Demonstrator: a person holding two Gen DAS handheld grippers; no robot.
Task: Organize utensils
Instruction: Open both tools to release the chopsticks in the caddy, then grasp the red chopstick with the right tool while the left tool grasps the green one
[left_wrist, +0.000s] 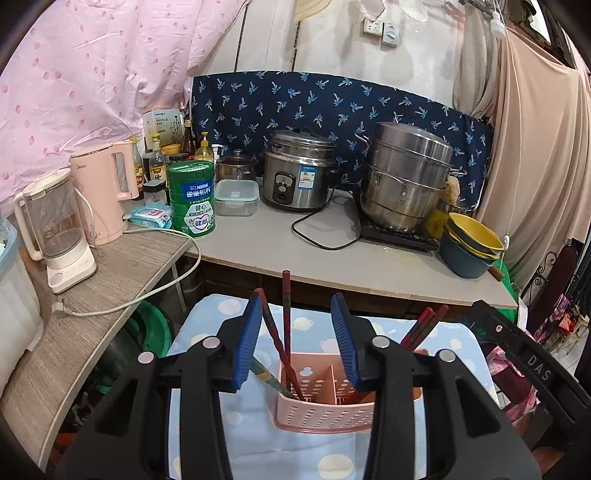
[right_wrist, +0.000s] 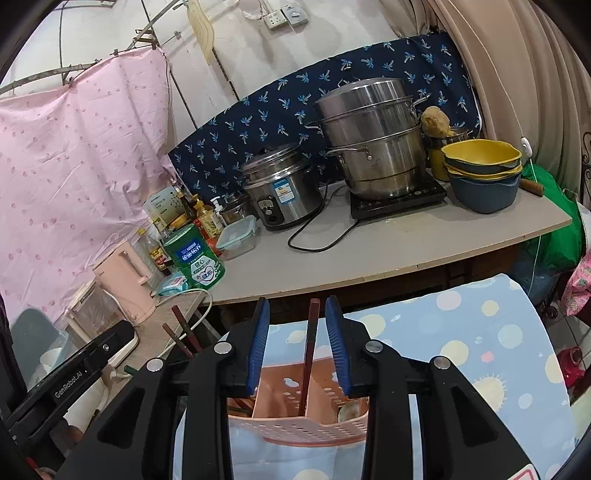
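Note:
A pink perforated utensil holder (left_wrist: 325, 410) stands on a blue dotted cloth (left_wrist: 207, 325). My left gripper (left_wrist: 294, 297) is open just above its left compartment. Two dark red chopsticks (left_wrist: 286, 314) stand in that compartment between the blue pads (left_wrist: 245, 343); one leans close to the left pad, with no squeeze visible. More red chopsticks (left_wrist: 424, 325) lean in the right compartment. In the right wrist view, my right gripper (right_wrist: 297, 301) is open over the same holder (right_wrist: 314, 419). One dark red chopstick (right_wrist: 309, 350) stands between its pads (right_wrist: 338, 347), clear of both.
Behind the cloth runs a grey counter (left_wrist: 280, 251) with a rice cooker (left_wrist: 297, 170), a steel steamer pot (left_wrist: 406, 177) on an induction hob, stacked bowls (left_wrist: 469, 243), a green tin (left_wrist: 192, 195) and a loose black cable. A pink kettle (left_wrist: 107, 195) and a blender (left_wrist: 55, 229) stand on a side shelf at the left.

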